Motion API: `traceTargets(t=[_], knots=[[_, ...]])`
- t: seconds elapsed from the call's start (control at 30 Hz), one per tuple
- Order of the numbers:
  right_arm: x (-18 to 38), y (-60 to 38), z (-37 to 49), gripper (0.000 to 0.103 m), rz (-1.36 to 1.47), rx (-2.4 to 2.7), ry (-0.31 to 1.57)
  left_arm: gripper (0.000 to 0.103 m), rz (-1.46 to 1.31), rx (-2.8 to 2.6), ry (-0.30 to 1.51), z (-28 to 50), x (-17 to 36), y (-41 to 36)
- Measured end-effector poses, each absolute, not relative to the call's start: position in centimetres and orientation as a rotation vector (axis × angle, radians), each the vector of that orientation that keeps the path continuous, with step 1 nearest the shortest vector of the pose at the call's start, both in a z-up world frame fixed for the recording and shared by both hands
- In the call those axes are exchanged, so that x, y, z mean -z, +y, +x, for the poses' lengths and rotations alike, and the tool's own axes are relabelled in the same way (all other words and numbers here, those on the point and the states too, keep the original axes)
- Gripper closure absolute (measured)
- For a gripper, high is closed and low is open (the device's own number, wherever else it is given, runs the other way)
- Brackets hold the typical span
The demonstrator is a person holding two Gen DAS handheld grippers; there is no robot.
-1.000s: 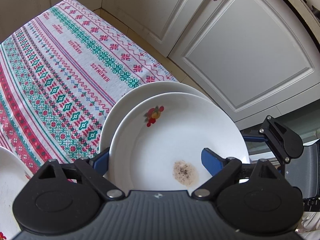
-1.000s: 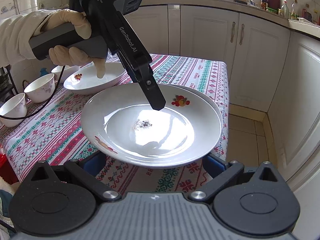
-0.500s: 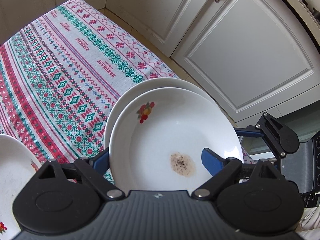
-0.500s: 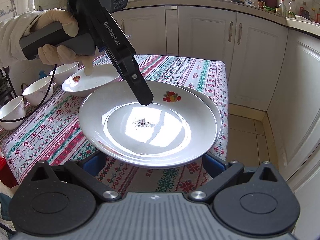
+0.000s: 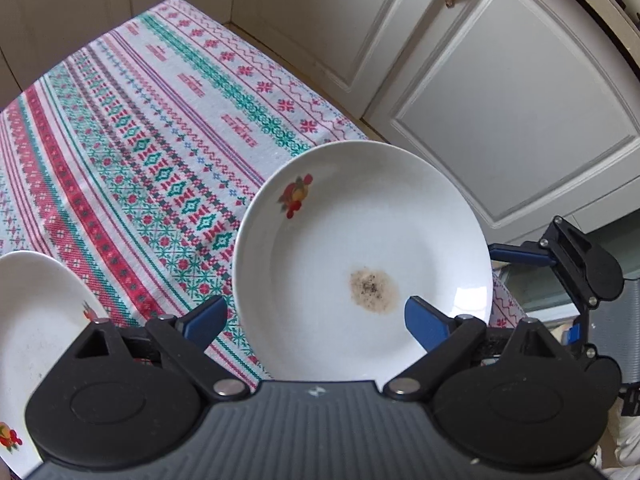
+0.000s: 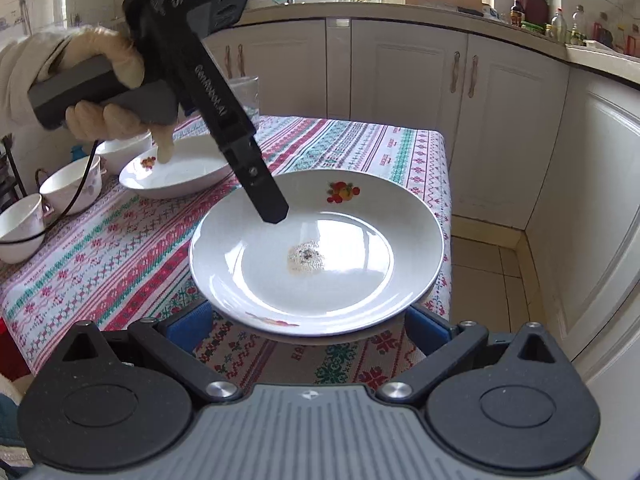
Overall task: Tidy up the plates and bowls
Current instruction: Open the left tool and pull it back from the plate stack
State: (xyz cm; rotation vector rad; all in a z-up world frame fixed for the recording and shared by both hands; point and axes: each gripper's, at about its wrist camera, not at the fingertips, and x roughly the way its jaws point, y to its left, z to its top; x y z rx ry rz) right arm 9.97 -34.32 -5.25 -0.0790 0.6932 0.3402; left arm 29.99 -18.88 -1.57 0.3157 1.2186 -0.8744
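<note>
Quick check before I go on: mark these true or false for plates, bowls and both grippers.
1. The stained plate sits at the table corner nearest the cabinets. True.
2. The left gripper is clamped on that plate's rim. False: it is open above the plate, holding nothing.
3. A second fruit-print plate lies farther along the tablecloth. True.
4. The bowls are stacked inside the stained plate. False: they stand on the cloth beyond the second plate.
5. The right gripper is shut. False: it is open, with one finger on each side of the stained plate's near rim.
</note>
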Motion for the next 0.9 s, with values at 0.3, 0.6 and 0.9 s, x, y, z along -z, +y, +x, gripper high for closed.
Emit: traceTargets(t=[0.3, 0.6, 0.9], knots=[[3.9, -33.4, 8.7, 0.0, -0.085, -0.318, 0.657, 0.008, 0.334, 0.773, 0.93, 24.8, -0.4, -16.1], [2.5, -31.0, 6.3, 0.0, -0.089, -0.298, 0.594, 0.007, 0.251, 0.612, 0.736, 18.2, -1.4, -12.3], [2.3, -28.3, 4.3, 0.0, -0.123, -0.344, 0.578, 0.004, 0.198, 0.329, 0.643, 13.3, 1.7, -9.0]])
